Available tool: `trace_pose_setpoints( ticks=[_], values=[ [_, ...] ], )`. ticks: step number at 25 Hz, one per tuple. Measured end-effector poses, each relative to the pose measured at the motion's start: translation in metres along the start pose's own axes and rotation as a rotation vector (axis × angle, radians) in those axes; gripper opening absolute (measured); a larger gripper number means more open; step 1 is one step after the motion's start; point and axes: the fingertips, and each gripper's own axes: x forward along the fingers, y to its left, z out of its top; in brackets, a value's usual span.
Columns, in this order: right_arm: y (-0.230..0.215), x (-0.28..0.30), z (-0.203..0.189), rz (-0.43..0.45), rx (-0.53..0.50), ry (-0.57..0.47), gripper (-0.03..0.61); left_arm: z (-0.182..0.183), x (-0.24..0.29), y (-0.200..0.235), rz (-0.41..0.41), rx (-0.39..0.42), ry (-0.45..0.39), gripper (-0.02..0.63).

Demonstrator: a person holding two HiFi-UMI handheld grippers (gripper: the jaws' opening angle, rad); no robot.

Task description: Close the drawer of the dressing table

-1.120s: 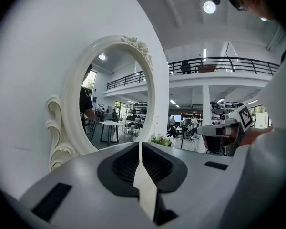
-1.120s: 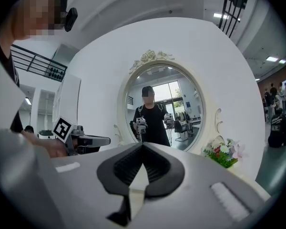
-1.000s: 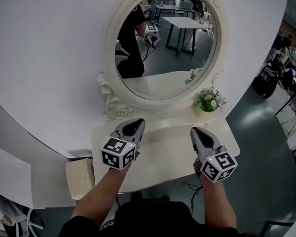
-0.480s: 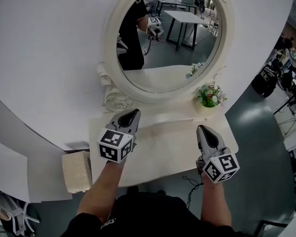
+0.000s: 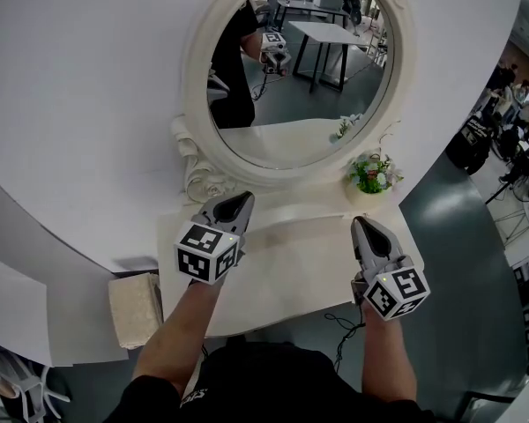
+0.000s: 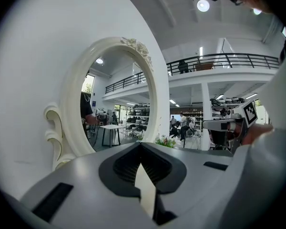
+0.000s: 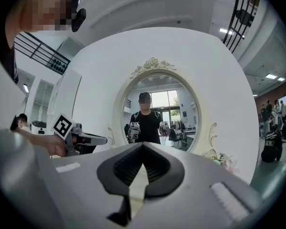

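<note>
Left gripper (image 5: 242, 200) and right gripper (image 5: 361, 224) are both pinched shut on nothing, side by side over the white dressing table (image 5: 291, 267) in front of the oval mirror (image 5: 300, 77), drawer hidden somewhere under the top's near edge.

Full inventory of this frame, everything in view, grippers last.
white dressing table: one, white, centre
oval mirror in ornate cream frame: one, cream, table's back edge
green potted flowers: one, green with pale blooms, table's back right corner
beige padded stool: one, beige, floor left of table
black cable: one, black, below table's front edge
left gripper: one, grey, shut, empty, over table's left
right gripper: one, grey, shut, empty, over table's right
</note>
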Motion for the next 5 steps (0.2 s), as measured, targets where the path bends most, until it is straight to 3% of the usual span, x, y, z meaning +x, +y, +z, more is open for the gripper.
trace_pose_setpoints(
  ticks=[5],
  values=[
    [0.0008, 0.0102, 0.0024, 0.011, -0.001, 0.000, 0.008, 0.0013, 0.0051, -0.0002, -0.015, 0.018, 0.014, 0.006]
  ],
)
